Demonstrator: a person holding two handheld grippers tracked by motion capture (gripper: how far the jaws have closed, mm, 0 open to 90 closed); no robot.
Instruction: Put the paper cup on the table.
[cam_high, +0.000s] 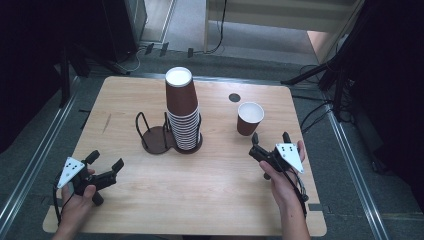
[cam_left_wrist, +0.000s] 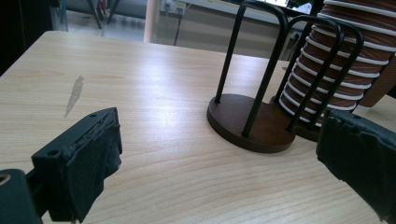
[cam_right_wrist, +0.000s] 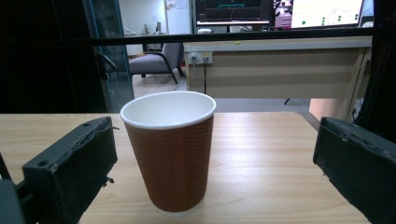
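Note:
A tall stack of brown ribbed paper cups (cam_high: 182, 111) stands upside down in one ring of a dark wire cup holder (cam_high: 159, 135) at the table's middle; the other ring is empty. A single brown cup (cam_high: 249, 118) with a white inside stands upright to the right. My right gripper (cam_high: 271, 138) is open just in front of that cup, jaws pointing at it; the cup (cam_right_wrist: 169, 148) sits a little ahead of them, untouched. My left gripper (cam_high: 105, 160) is open near the front left, pointing toward the holder (cam_left_wrist: 254, 120) and the cup stack (cam_left_wrist: 338, 70).
The wooden table (cam_high: 125, 190) has a small dark round grommet (cam_high: 234, 98) near its back edge and a pale scuff (cam_left_wrist: 74, 95) at left. Metal rails, cables and stand legs lie on the floor around it. A desk with screens (cam_right_wrist: 280, 11) stands far behind.

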